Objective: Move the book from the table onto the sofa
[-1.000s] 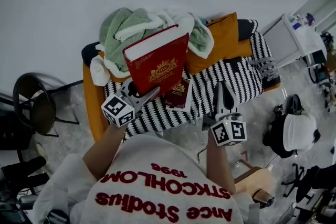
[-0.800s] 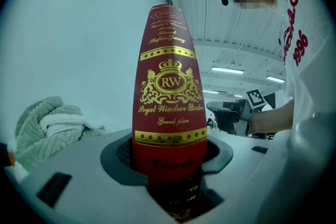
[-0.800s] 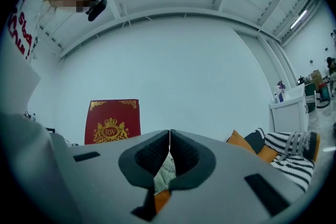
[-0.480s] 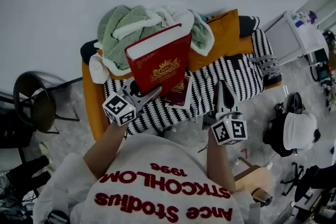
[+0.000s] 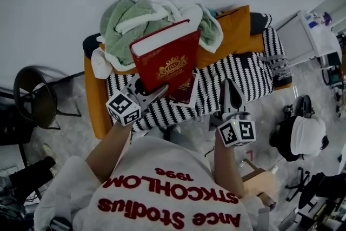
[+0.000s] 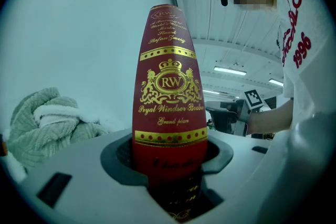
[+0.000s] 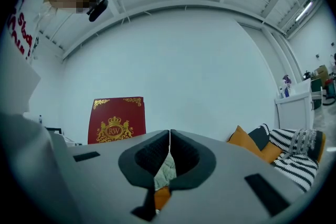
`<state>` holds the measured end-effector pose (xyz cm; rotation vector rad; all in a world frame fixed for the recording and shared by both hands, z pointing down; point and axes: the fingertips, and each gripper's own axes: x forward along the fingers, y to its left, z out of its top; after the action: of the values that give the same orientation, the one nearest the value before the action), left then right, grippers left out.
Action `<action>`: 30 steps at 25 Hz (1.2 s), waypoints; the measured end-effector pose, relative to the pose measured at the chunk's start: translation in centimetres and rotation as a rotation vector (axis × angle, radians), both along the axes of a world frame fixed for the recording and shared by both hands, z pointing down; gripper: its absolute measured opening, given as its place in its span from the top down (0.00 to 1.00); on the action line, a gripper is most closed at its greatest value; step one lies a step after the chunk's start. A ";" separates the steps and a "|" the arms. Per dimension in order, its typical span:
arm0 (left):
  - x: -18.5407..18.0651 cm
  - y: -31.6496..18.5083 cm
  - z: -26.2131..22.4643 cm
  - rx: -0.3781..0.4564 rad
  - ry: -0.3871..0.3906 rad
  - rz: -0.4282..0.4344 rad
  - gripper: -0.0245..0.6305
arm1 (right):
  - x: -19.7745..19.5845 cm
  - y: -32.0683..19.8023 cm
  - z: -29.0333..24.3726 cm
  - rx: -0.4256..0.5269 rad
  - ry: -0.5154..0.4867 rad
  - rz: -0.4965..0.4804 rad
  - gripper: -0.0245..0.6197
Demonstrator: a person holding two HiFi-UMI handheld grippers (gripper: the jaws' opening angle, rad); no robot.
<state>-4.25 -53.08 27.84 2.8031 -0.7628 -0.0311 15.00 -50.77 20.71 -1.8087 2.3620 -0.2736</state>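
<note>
Head view: the red book point(image 5: 165, 62) is held upright over the striped sofa point(image 5: 243, 73), clamped at its lower edge by the left gripper point(image 5: 155, 93). The right gripper point(image 5: 230, 86) is closed on nothing, and bare seat is seen ahead of it. "RW" and "Grand place" are read on the cover.
</note>
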 end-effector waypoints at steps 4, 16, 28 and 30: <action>0.0 -0.4 1.0 -0.012 -0.003 0.003 0.60 | -0.1 -0.2 0.8 0.001 -0.006 -0.002 0.92; 2.5 -2.0 5.7 -0.094 -0.043 0.019 0.60 | 3.0 -1.3 4.1 -0.014 -0.031 0.022 0.92; 6.7 -3.9 13.7 -0.221 -0.039 0.101 0.60 | 6.6 -3.8 9.8 -0.050 -0.035 0.086 0.92; 7.4 -4.2 15.4 -0.240 -0.048 0.111 0.60 | 7.0 -4.2 11.1 -0.059 -0.041 0.092 0.92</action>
<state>3.12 -57.30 43.29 2.6198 -0.5772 0.1386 21.97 -55.00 31.79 -1.9133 2.2585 -0.3693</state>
